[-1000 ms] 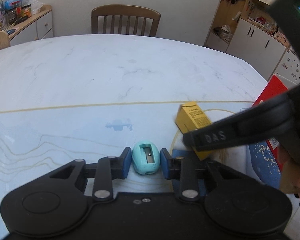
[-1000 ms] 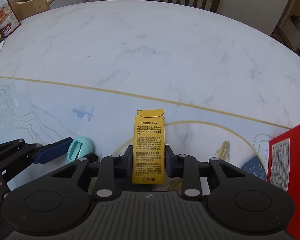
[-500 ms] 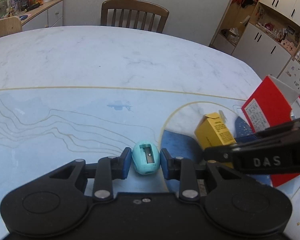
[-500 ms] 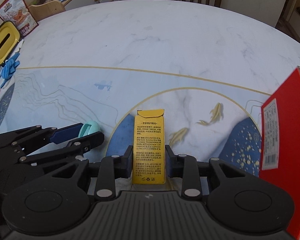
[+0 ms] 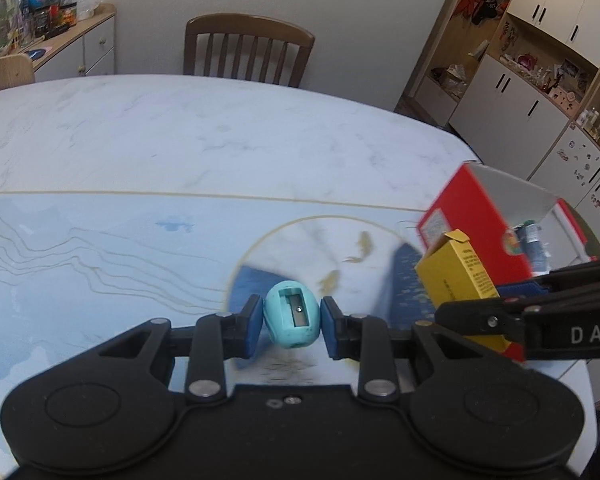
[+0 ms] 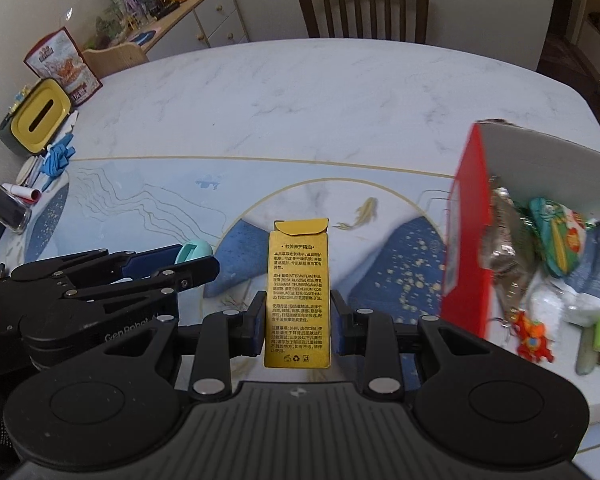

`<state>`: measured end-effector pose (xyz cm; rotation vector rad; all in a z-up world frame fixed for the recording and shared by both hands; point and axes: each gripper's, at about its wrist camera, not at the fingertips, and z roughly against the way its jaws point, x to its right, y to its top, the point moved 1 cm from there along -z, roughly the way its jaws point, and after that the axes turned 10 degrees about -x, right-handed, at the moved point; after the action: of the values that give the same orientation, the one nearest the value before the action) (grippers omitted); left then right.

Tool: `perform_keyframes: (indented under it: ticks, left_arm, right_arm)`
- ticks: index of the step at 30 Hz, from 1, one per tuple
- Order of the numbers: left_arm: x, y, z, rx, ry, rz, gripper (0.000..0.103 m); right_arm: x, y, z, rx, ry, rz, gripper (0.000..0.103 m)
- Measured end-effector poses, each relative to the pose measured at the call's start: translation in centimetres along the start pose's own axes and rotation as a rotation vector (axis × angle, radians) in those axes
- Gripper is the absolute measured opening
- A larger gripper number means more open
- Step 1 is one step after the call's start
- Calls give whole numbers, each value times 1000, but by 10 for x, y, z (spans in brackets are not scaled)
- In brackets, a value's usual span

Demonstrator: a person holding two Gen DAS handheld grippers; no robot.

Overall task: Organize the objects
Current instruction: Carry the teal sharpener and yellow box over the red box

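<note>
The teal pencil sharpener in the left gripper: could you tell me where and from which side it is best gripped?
Grip the teal pencil sharpener across its two rounded flanks, coming in from the blunt end with the slot face up, as the left gripper does now. The egg-shaped body is narrowest side to side, so the fingers span it, and the blade slot stays uncovered.

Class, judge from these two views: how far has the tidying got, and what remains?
Done: the red box already holds packets and small items. In hand: the left claw grips a teal pencil sharpener; the right claw grips a yellow carton. Both are held above the table beside the box, not yet in it. Left: dropping both in, probably. Clutter at the table's far left edge may also need sorting.
</note>
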<state>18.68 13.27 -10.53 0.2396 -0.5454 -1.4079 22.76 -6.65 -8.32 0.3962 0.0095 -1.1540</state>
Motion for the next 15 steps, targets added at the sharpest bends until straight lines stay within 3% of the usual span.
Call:
perform_keyframes:
  ticks: [15]
  left_arm:
    - [117,9,17,21,-62,-94,29]
  right_arm:
    - [121,-37,75,118,-37,-109,30]
